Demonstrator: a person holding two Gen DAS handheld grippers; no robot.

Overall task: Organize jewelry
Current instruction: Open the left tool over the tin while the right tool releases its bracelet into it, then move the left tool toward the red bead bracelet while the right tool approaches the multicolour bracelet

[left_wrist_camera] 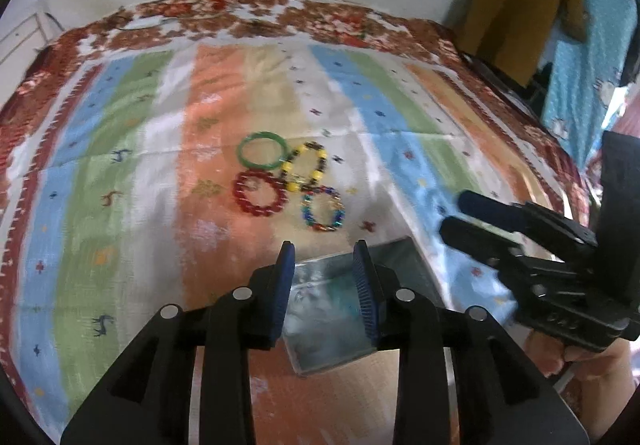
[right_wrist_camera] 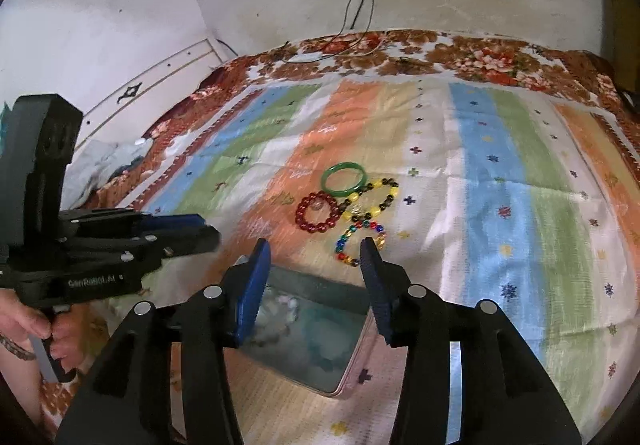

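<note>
Beaded bracelets clustered just beyond spread, empty fingers of both grippers.

striped bedspread, four bracelets clustered mid-cloth, shiny rectangular tray near them

On the bed's striped blanket lie four bracelets in a close cluster: a green bangle, a red bead bracelet just beside it, a yellow-and-black bead bracelet and a multicoloured bead bracelet nearest the camera. The right gripper hangs with its blue fingers spread apart above a shallow metal tray, gripping nothing. At the left, a hand holds the left gripper, whose fingers lie close together.
</note>
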